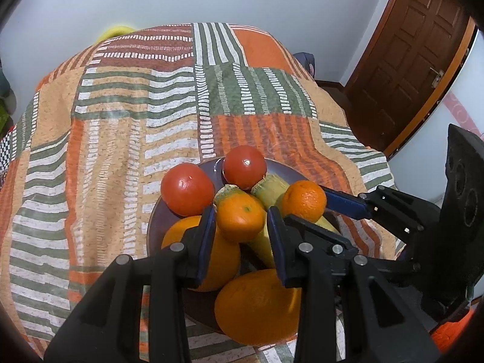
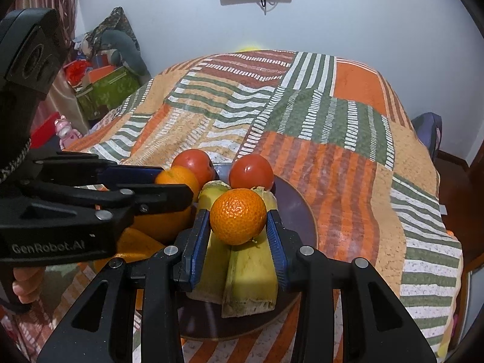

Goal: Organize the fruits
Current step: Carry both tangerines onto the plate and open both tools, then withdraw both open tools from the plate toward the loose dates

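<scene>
Two grippers over plate (image 2: 305, 211) of fruit. Left gripper (image 1: 242, 220) brackets one tangerine (image 1: 240, 216), right gripper (image 2: 239, 227) brackets other tangerine (image 2: 238, 216); pads at fruit sides, firm contact not discernible. Each fruit dead ahead between fingers, atop banana pieces (image 2: 251, 275).

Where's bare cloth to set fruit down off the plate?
Free: the patchwork tablecloth beyond the two tomatoes, up to its far edge, and the strip right of the plate. Crowded: the plate itself, piled with oranges, tangerines and bananas, both tongs over it.
</scene>
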Tool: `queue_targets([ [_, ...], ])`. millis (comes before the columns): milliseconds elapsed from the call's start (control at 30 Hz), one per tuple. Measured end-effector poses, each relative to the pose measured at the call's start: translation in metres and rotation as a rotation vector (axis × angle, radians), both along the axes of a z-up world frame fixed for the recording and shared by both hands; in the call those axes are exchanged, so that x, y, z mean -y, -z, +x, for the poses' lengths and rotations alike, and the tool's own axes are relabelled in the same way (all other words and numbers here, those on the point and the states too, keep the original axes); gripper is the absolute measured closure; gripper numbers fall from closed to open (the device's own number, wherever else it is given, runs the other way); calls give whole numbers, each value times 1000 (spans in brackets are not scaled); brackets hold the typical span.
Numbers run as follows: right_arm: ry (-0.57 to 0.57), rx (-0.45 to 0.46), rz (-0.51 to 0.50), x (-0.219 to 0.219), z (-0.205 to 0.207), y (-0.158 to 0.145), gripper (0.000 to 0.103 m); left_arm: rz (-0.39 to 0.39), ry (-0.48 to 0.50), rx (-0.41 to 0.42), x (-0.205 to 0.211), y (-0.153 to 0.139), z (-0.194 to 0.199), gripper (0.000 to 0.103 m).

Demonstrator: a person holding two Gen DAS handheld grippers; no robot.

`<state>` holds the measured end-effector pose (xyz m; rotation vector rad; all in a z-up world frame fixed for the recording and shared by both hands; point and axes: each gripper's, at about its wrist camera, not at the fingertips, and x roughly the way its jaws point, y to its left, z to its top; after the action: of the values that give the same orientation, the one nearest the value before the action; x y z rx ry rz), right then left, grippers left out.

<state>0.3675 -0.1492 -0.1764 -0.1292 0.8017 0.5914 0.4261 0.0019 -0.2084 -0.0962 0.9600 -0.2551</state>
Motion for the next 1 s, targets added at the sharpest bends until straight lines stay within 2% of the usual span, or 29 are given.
queue_targets([
  [367,-9,-27,15,1,-1,-1,67,3,-8,7,-2,-6,-9,68],
  [467,-4,-21,8,1,-5,-3,59,5,-10,8,-3,-9,-14,68],
  [1000,10,25,29,12,-44,-38,57,43,-42,47,-24,-41,-75,68],
])
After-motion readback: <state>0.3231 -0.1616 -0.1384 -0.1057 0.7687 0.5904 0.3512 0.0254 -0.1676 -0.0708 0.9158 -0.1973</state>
